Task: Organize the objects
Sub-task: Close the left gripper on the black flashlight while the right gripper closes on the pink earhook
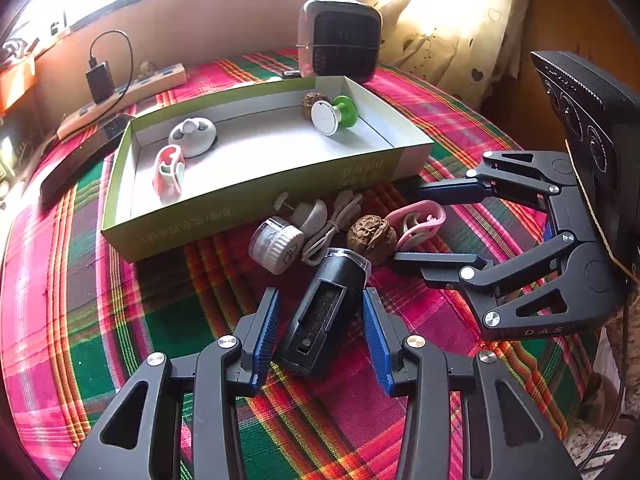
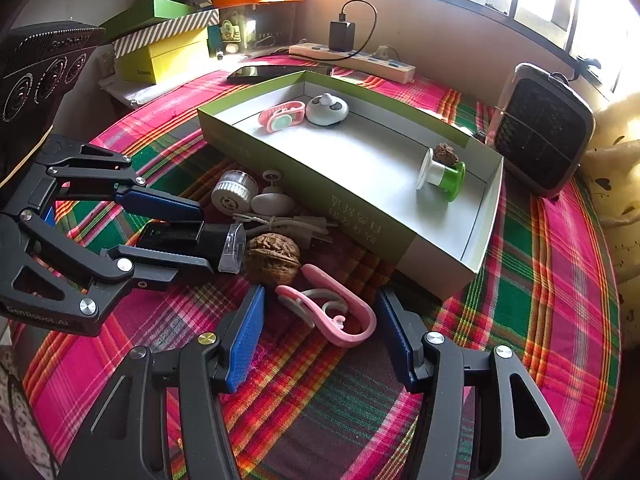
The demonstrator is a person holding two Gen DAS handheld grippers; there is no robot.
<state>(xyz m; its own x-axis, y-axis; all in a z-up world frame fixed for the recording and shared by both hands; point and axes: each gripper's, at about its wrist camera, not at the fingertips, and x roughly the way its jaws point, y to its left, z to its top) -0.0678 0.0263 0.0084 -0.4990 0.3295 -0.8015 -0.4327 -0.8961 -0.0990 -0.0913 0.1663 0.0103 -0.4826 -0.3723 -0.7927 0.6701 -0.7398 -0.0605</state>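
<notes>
A green open box point(image 1: 256, 196) point(image 2: 360, 216) lies on the plaid cloth and holds a pink-white clip point(image 1: 168, 172), a white round gadget point(image 1: 192, 136), a green-white spool point(image 1: 334, 114) and a walnut point(image 1: 312, 100). In front of it lie a white jar point(image 1: 276, 244), a white cable point(image 1: 332, 224), a walnut point(image 1: 370, 238) point(image 2: 272, 258), a pink clip point(image 1: 418, 220) point(image 2: 332, 312) and a black cylinder device point(image 1: 324, 312) point(image 2: 192, 240). My left gripper point(image 1: 320, 312) point(image 2: 206, 236) is open, its fingers on either side of the black device. My right gripper point(image 2: 320, 312) point(image 1: 404, 224) is open around the pink clip.
A small dark heater point(image 1: 340, 40) point(image 2: 540, 132) stands behind the box. A power strip with a charger point(image 1: 120, 92) point(image 2: 352, 56) and a dark phone point(image 2: 276, 72) lie at the back. Stacked boxes point(image 2: 168, 48) stand at the far left. A curtain point(image 1: 460, 20) hangs on the right.
</notes>
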